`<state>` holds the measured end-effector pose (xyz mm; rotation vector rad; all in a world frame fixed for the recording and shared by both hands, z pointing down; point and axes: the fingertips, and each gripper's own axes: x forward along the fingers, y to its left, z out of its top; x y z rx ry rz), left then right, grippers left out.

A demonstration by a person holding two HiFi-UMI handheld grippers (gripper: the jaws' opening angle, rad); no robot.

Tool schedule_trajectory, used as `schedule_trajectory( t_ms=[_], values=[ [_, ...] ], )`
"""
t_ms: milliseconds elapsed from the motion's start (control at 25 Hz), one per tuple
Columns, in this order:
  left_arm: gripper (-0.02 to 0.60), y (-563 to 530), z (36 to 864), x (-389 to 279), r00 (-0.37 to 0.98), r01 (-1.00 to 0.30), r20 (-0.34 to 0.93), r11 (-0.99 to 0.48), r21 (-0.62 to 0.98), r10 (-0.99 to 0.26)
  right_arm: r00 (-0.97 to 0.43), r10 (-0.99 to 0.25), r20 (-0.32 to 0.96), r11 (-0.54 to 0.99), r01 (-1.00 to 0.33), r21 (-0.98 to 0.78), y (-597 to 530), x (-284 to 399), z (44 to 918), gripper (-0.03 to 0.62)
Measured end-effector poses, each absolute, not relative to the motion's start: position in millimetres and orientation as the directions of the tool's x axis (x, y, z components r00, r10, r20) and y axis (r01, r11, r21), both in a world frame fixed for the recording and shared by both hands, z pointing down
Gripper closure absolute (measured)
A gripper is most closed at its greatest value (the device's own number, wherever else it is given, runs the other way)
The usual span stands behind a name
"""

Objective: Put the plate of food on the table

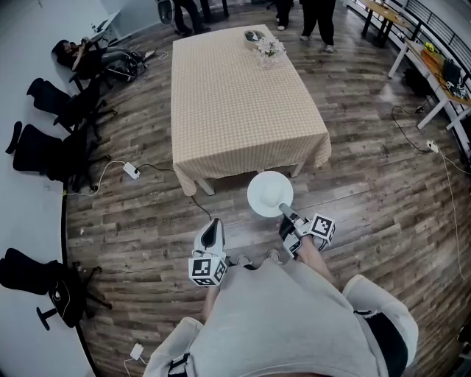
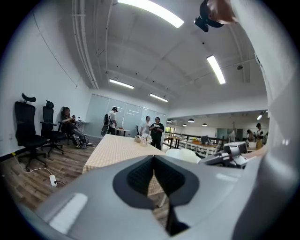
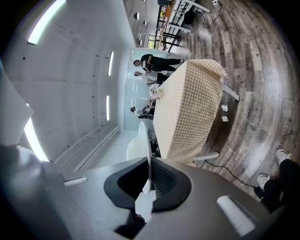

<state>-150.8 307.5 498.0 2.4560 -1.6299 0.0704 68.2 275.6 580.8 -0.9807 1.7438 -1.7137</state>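
Head view: my right gripper (image 1: 285, 213) is clamped on the rim of the round white plate (image 1: 270, 193). It's over the wood floor (image 1: 360, 199), just short of the near edge of the beige checked-cloth table (image 1: 235, 110). The plate's face looks plain white. A small bowl (image 1: 252, 35) and white flowers (image 1: 269, 48) sit near the far edge.

Left gripper view: left gripper (image 2: 153, 178) pinched together on nothing.

Right gripper view: plate edge-on between the pads.

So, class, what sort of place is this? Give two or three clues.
Probably an open-plan office or lab: black office chairs along the wall, work desks by a railing, and a power strip on the wood floor.
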Motion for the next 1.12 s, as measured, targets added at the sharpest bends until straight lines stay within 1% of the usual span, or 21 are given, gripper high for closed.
schedule_trajectory(
  t_ms=[160,360,480,600,720,1120],
  values=[
    [0.572,306,493,-143,0.389,-0.919,0.139,-0.373,0.127,-0.911,-0.618,-0.767,0.173,-0.073,-0.183,-0.98,276,76,581,0.585],
    [0.572,306,491,-130,0.376,-0.925,0.135,-0.362,0.119,-0.917,-0.626,-0.769,0.127,-0.039,-0.153,-0.987,269,87,575,0.582],
    [0.572,308,493,-120,0.372,-0.927,0.14,-0.36,0.106,-0.918,-0.624,-0.768,0.146,-0.051,-0.168,-0.984,270,100,577,0.582],
    [0.572,310,497,-110,0.364,-0.93,0.144,-0.351,0.106,-0.92,-0.63,-0.768,0.118,-0.027,-0.152,-0.988,268,110,576,0.582],
    [0.572,316,502,-102,0.357,-0.933,0.15,-0.343,0.111,-0.922,-0.63,-0.763,0.144,-0.039,-0.177,-0.983,272,120,581,0.58],
    [0.572,319,510,-90,0.342,-0.939,0.16,-0.328,0.107,-0.926,-0.631,-0.757,0.167,-0.059,-0.188,-0.98,272,139,593,0.582]
  ],
)
